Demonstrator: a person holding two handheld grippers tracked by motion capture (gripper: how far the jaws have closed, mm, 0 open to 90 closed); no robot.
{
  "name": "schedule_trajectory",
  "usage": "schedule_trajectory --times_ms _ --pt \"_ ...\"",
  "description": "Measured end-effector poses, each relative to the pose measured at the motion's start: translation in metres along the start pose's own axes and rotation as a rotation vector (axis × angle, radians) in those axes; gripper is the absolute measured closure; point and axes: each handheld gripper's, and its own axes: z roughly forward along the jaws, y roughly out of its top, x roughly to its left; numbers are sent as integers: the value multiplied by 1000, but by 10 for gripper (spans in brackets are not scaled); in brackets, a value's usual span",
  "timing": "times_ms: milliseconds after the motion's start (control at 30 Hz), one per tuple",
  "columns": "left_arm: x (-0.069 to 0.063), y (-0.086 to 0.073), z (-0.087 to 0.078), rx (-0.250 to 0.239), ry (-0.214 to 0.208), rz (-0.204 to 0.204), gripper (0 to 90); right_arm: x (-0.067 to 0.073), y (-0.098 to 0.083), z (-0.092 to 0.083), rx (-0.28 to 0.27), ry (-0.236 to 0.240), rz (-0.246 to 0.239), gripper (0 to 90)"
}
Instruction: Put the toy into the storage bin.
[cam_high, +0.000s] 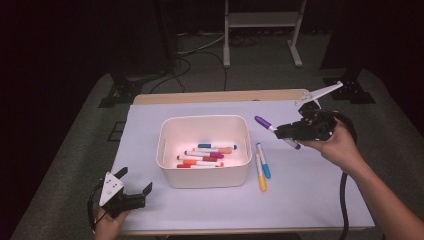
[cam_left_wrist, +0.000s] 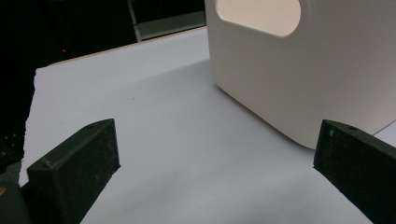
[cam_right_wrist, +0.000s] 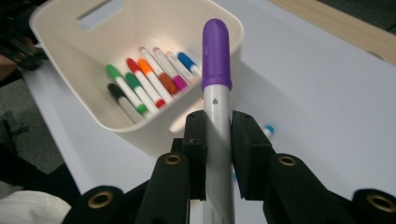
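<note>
Right claw (cam_right_wrist: 218, 135) clamps purple marker (cam_right_wrist: 216, 79) mid-barrel, cap jutting ahead; left claw (cam_left_wrist: 210, 158) gapes.

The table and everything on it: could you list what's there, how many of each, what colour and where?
Table: one, covered in a pale lilac sheet.
Box: one, white, mid-table.
Markers in the box: several, with orange, red, pink, blue, green and black caps; exact count unclear.
Markers on the sheet: two, one blue, one yellow, just right of the box.
Purple marker: one, white barrel, purple cap, lifted above the table.
Frame: one, white, on the floor behind the table.
Left gripper: black, jaws open, near corner.
Right gripper: black, jaws shut on the purple marker.
</note>
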Motion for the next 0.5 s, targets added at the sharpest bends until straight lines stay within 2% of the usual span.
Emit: schedule_trajectory --times_ms 233,500 --pt "0 0 0 -3 0 0 0 26 30 2 22 32 -81 760" --pt "0 0 0 -6 -2 -2 0 52 52 27 44 108 -151 760"
